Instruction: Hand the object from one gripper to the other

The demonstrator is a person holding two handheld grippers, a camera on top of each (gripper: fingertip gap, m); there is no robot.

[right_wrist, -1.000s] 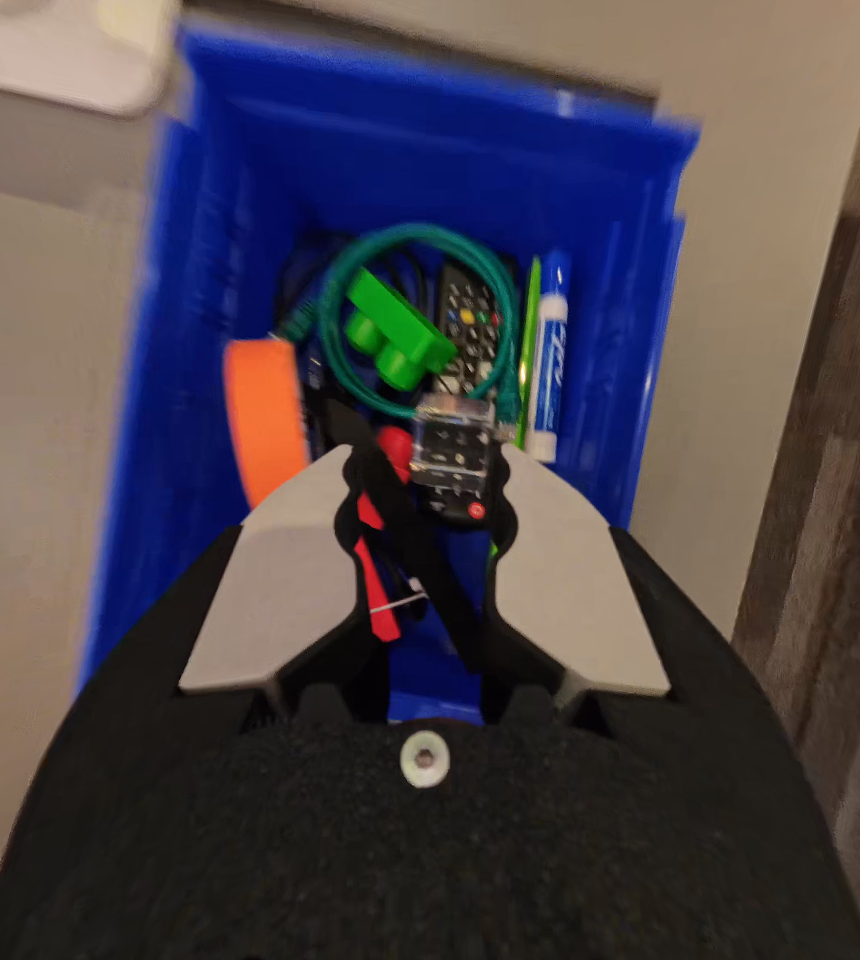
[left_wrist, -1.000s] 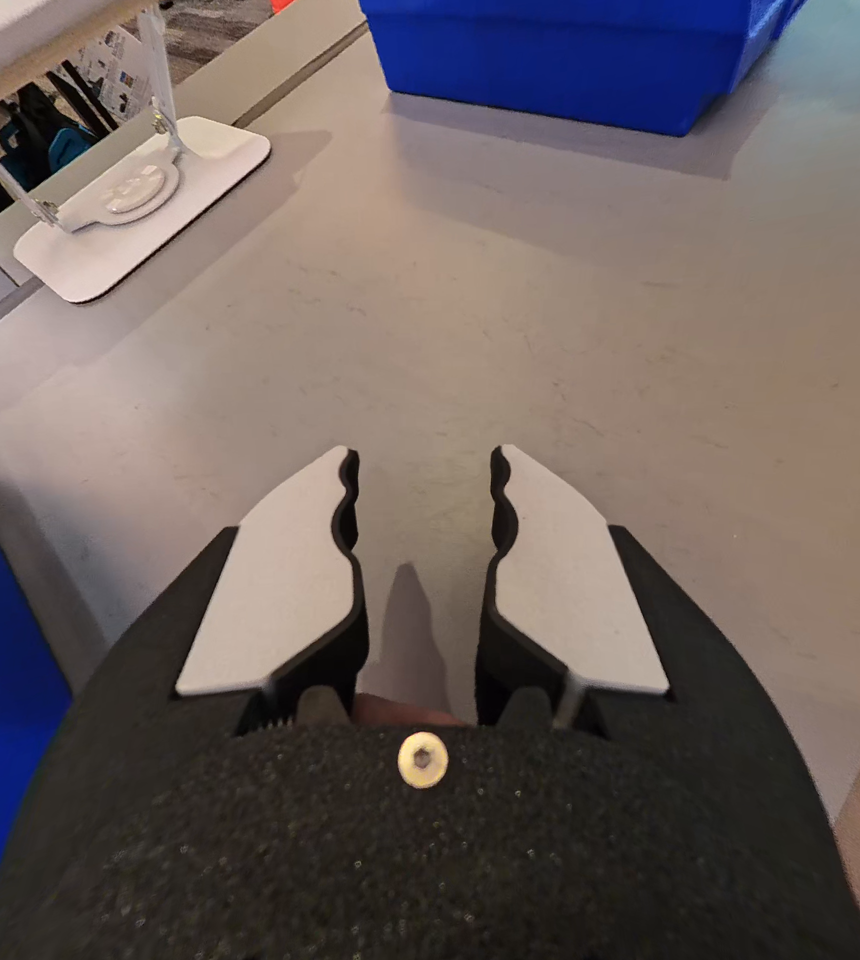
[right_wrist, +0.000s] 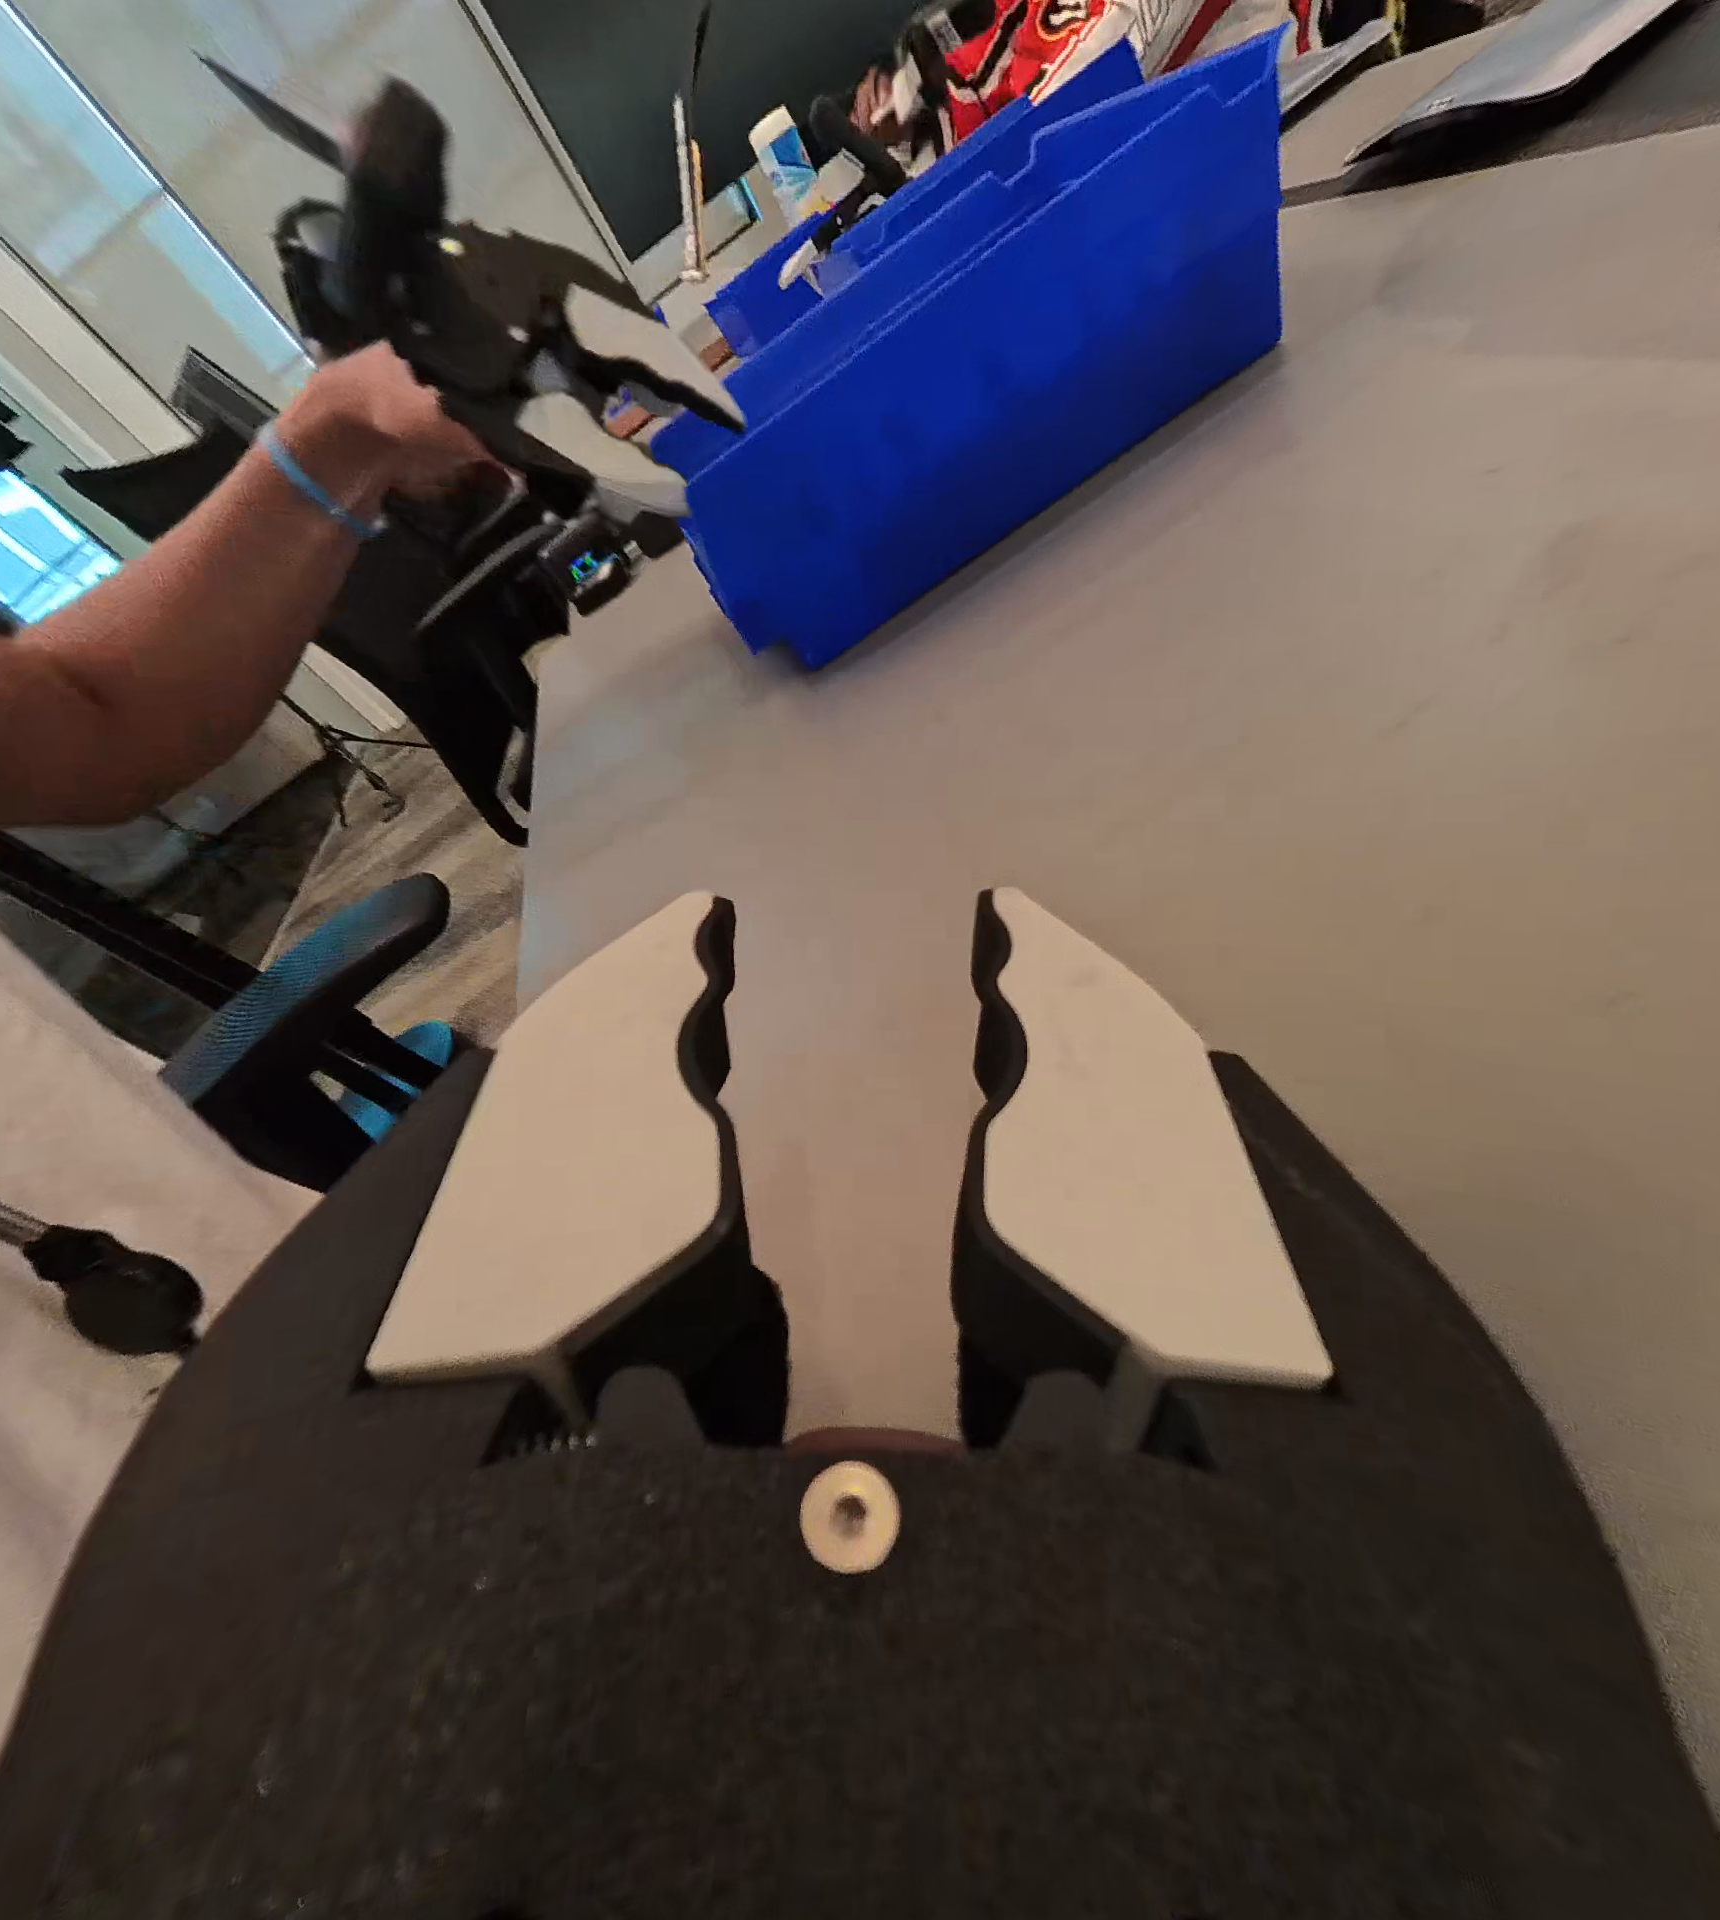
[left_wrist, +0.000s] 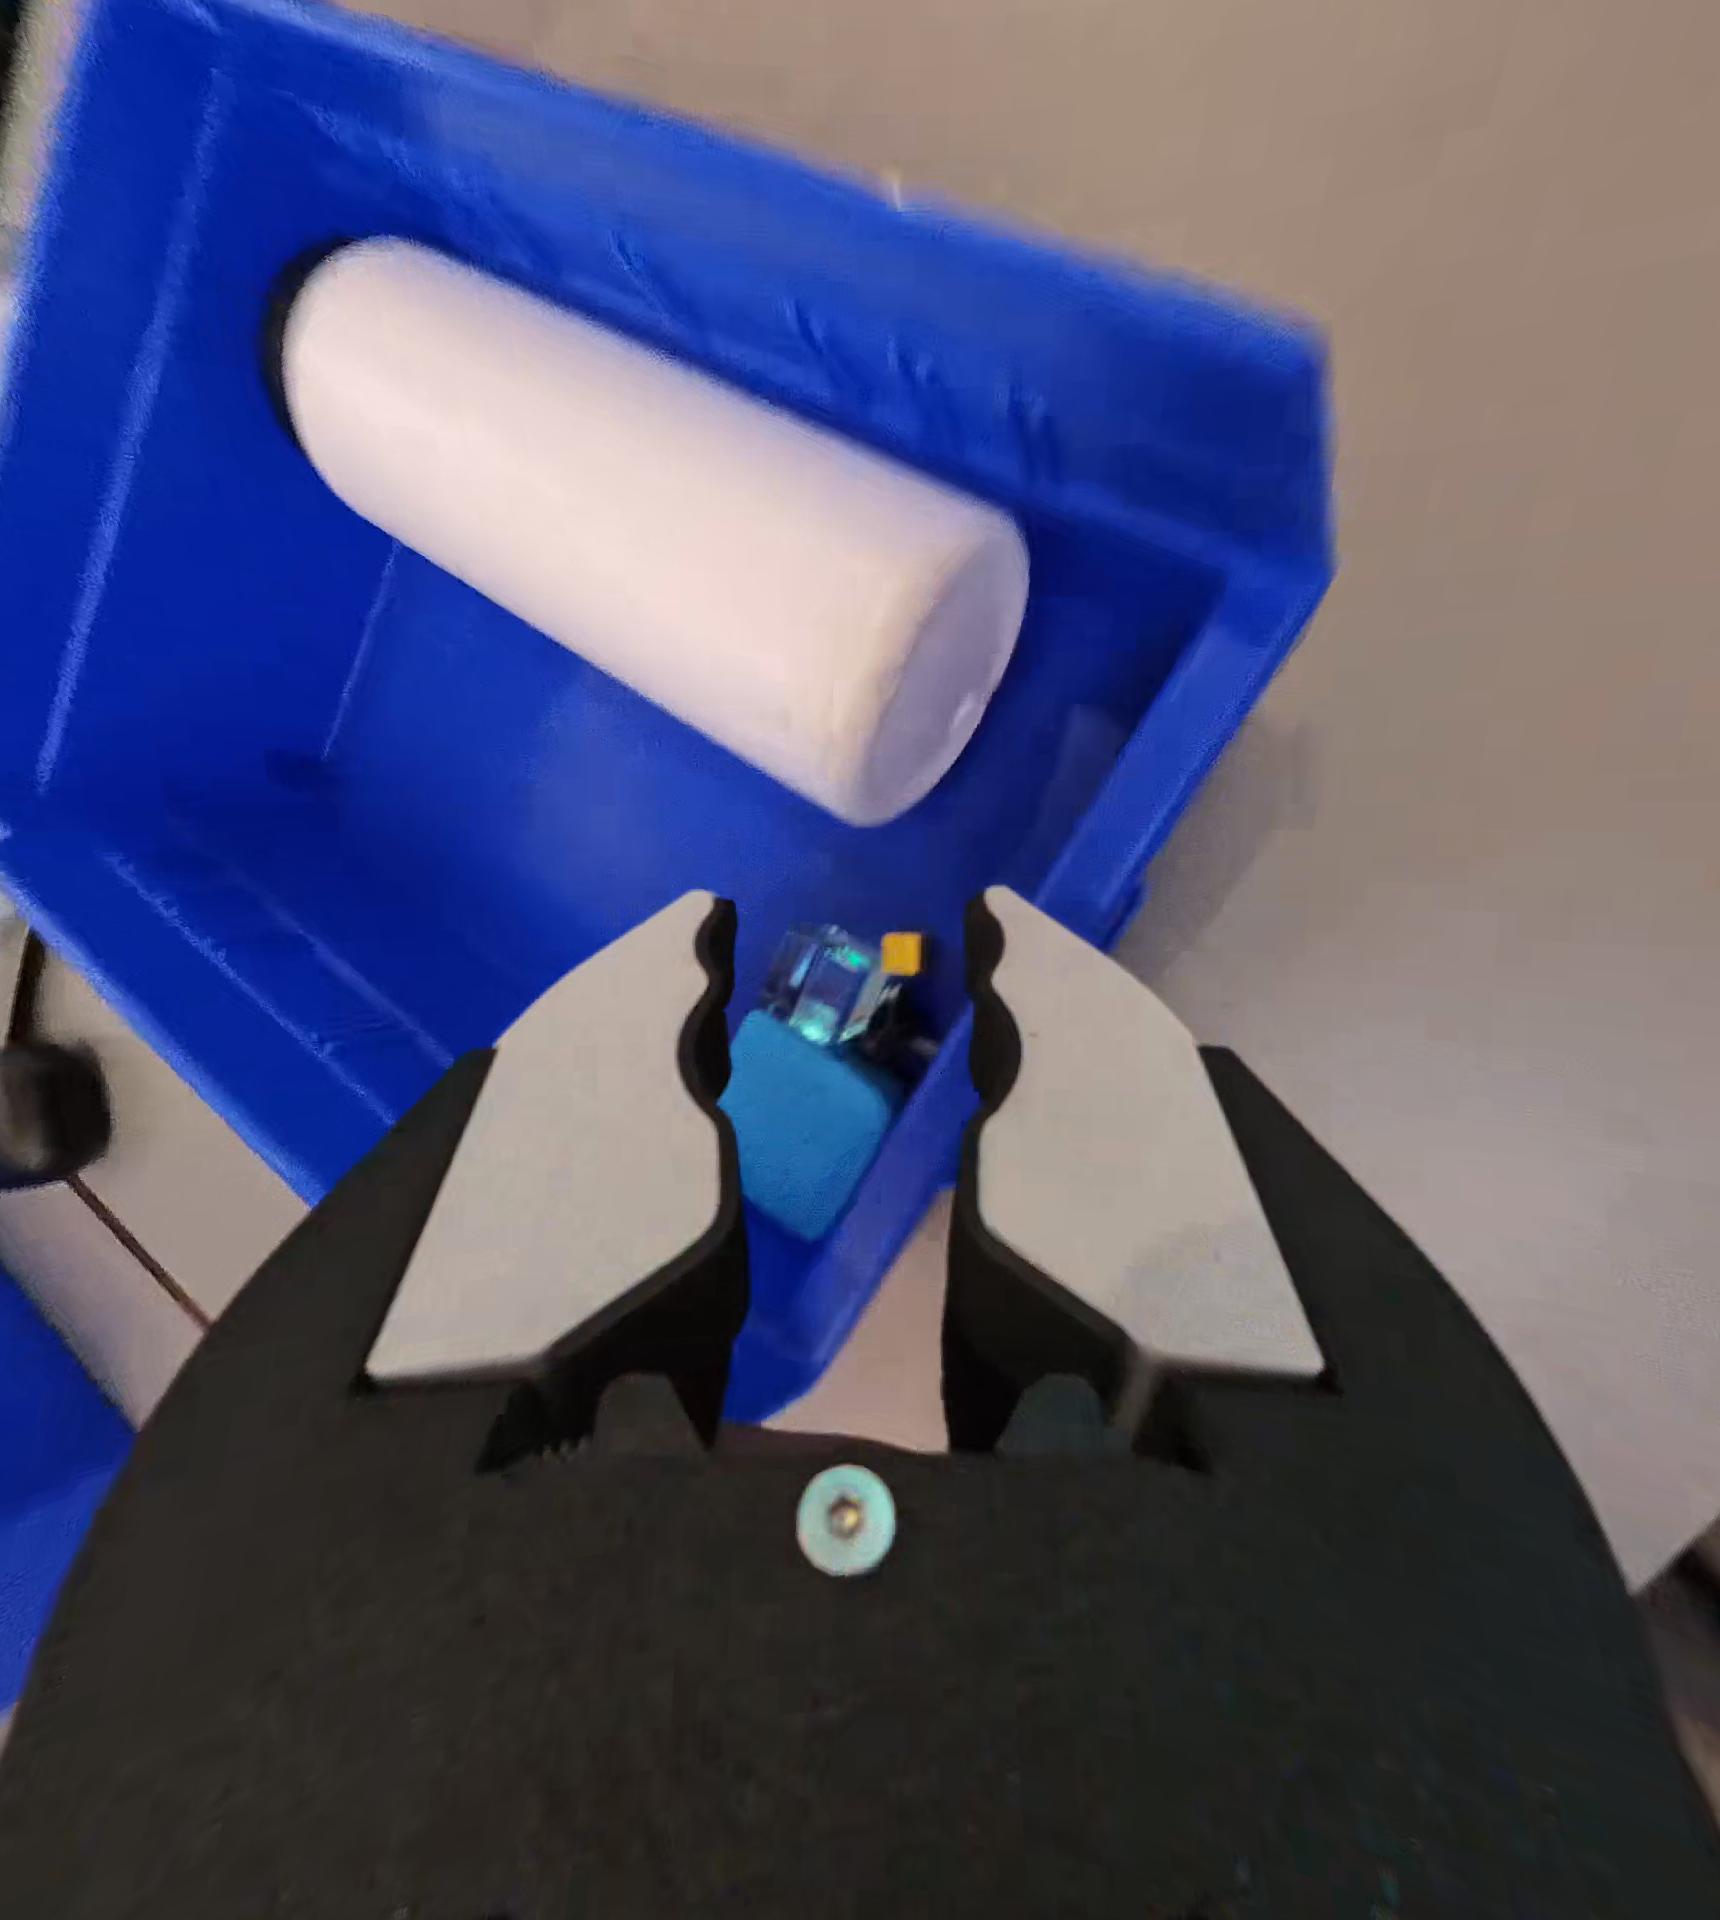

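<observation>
While nothing is gripped yet, the left gripper (left_wrist: 848,966) hangs above a blue bin (left_wrist: 1199,436) with its fingers (left_wrist: 575,1143) spread fairly wide and empty, aimed at the bin's near corner in the centre of the frame, which I judge to be a line-up for a pick. In that corner lie a teal pad (left_wrist: 804,1138), a clear plastic cube (left_wrist: 825,987) and a small yellow piece (left_wrist: 903,951); a large white cylinder (left_wrist: 627,520) fills the upper left of the bin. Which of these is the object to hand over cannot be told, though the corner items sit right between the fingers. The right gripper (right_wrist: 851,961) waits low over the bare grey tabletop (right_wrist: 1458,727), its fingers likewise parted and holding nothing, probably kept clear and ready to receive. Only the right wrist view shows the whole arrangement: in its upper left a hand (right_wrist: 378,426) tilts the left gripper down over the bin's end, a second blue bin behind it, and an office chair (right_wrist: 316,997) beside the tabletop's edge. Only the left wrist view shows what the bin contains.
</observation>
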